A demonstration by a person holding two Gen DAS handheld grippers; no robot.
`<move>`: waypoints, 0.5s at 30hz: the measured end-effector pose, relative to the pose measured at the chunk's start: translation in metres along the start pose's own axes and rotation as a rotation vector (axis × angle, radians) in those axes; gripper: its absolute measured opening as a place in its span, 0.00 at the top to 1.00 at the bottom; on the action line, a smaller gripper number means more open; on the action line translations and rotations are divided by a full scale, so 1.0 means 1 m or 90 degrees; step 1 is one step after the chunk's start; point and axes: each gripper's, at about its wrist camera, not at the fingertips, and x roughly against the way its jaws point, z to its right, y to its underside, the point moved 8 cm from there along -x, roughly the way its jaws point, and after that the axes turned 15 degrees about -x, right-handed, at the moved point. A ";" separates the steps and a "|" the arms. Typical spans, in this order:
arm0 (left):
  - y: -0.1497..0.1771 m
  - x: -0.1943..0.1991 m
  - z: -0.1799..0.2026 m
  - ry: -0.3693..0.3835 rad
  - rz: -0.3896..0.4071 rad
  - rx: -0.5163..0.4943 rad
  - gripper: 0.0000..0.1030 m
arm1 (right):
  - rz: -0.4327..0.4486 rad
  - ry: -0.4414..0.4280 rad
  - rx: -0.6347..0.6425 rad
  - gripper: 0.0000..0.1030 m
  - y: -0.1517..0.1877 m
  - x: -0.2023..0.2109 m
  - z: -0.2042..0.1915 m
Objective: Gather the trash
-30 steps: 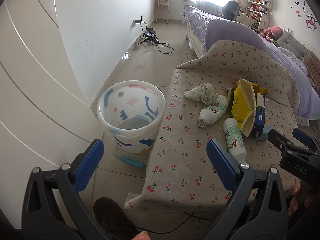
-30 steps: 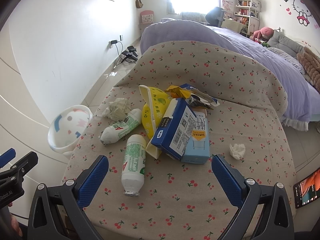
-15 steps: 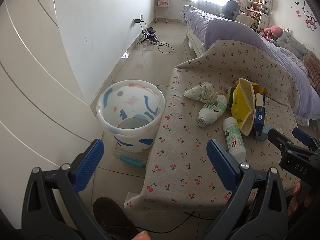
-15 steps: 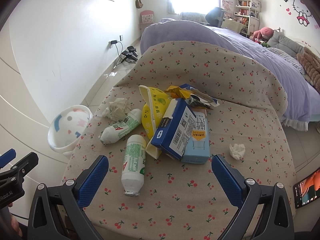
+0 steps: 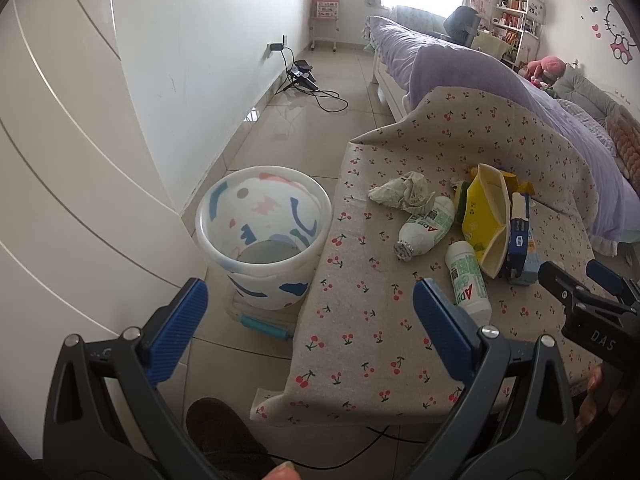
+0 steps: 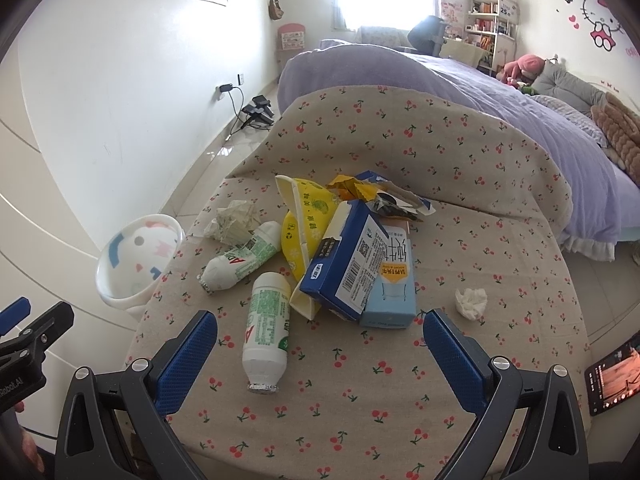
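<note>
1. Trash pile on cherry-print tablecloth (image 6: 360, 400): nearest, white plastic bottle with green label (image 6: 267, 328), lying flat.
2. Judged light, stiff, slippery; grip mid-body across label.
3. Left gripper (image 5: 308, 312) and right gripper (image 6: 320, 344) both spread wide, holding nothing.
4. White patterned bin (image 5: 262, 236) stands beside table.

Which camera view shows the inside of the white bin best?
The left wrist view. There the bin stands close on the floor beside the table, and the camera looks down past its rim to the grey bottom. The right wrist view shows the bin small at the left edge, partly behind the table edge; its bottom is hidden.
</note>
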 end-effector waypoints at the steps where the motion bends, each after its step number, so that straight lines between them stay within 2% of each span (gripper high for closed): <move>1: 0.000 0.000 0.000 0.000 0.001 0.001 0.01 | 0.000 0.000 0.000 0.00 0.000 0.000 0.000; 6: -0.005 -0.001 -0.001 0.009 0.003 0.001 0.01 | -0.001 0.001 -0.004 0.00 -0.002 0.001 0.003; 10: -0.013 -0.005 0.007 0.048 -0.007 -0.021 0.01 | -0.011 0.004 0.000 0.00 -0.003 -0.001 0.005; 15: -0.024 0.003 0.013 0.064 0.013 -0.032 0.01 | -0.021 0.008 0.006 0.00 -0.004 -0.005 0.009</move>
